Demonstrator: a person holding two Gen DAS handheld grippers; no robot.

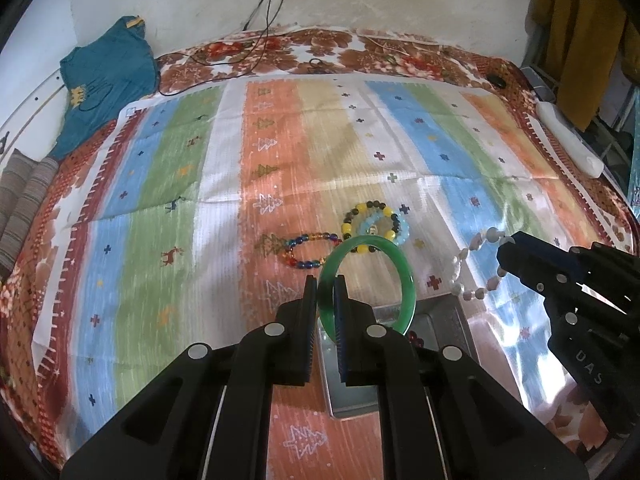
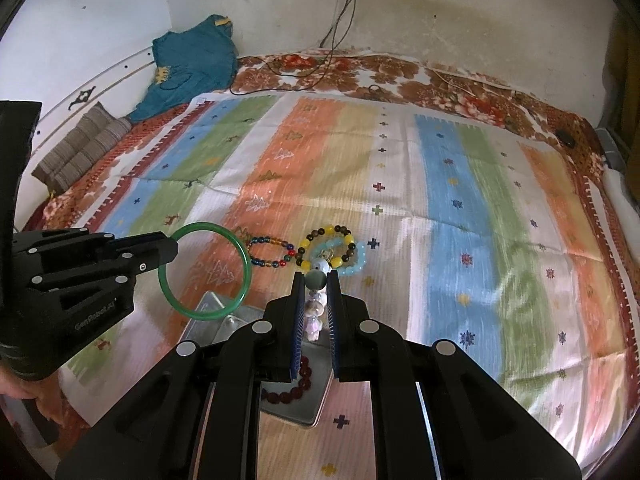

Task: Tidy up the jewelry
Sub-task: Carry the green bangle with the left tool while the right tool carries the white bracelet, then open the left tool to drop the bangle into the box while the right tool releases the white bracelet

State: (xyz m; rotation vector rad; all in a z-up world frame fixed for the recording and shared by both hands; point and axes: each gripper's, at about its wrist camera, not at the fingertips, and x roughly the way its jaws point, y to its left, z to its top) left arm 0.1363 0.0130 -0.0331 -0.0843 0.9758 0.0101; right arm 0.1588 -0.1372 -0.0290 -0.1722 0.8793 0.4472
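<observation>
My left gripper (image 1: 326,284) is shut on a green jade bangle (image 1: 402,276) and holds it upright above a metal tin (image 1: 444,316). It shows at the left of the right wrist view (image 2: 168,250), with the bangle (image 2: 244,264) there too. My right gripper (image 2: 316,280) is shut on a white-and-pink bead bracelet (image 2: 314,312) that hangs over the tin (image 2: 216,312). In the left wrist view the right gripper (image 1: 506,250) holds that bracelet (image 1: 460,276) in the air. A dark red bead bracelet (image 2: 298,380) lies in the tin.
On the striped cloth (image 1: 160,168) beyond the tin lie a multicoloured bead bracelet (image 1: 308,250), a yellow-and-dark bead bracelet (image 1: 368,212) and a pale blue one (image 2: 356,262). Teal clothing (image 1: 106,80) and cables (image 1: 260,32) are at the bed's far side.
</observation>
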